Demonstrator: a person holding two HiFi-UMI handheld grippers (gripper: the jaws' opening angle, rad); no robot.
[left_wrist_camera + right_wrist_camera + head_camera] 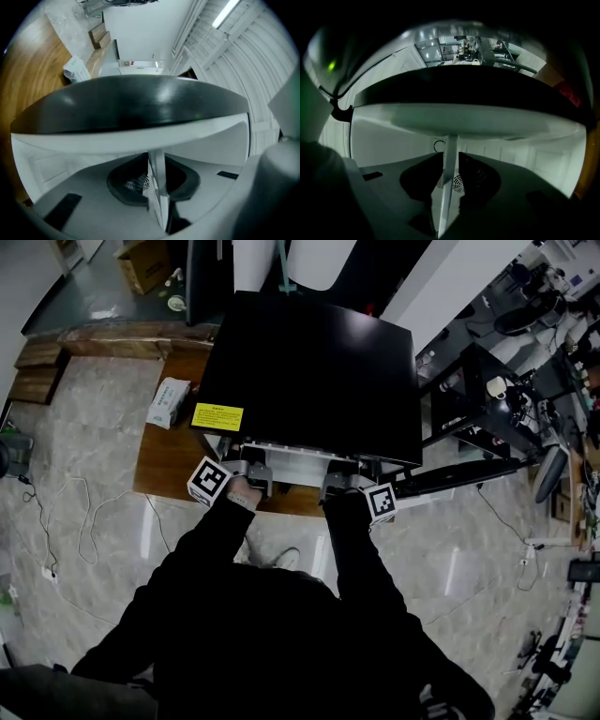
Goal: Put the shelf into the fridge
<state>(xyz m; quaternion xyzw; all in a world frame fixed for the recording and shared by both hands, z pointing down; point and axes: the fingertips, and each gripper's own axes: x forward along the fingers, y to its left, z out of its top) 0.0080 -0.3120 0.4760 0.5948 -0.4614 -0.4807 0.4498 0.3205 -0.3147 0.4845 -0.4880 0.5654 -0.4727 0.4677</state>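
**A:** Which step are you on?

**B:** You are sliding it in. Your left gripper (pixel 154 183) bites tight on the near edge of the shelf (pixel 292 457). Your right gripper (pixel 450 180) has the same edge between its jaws, but they look loose and are not squeezing.

**A:** Where is the shelf?

**B:** It is at the open front of the fridge (pixel 309 371), which sits on the table (pixel 164 460). The shelf lies flat. Its long side runs left to right, and its far edge points into the fridge.

**A:** What comes next?

**B:** I think you need to keep it level and push both sides straight back together.
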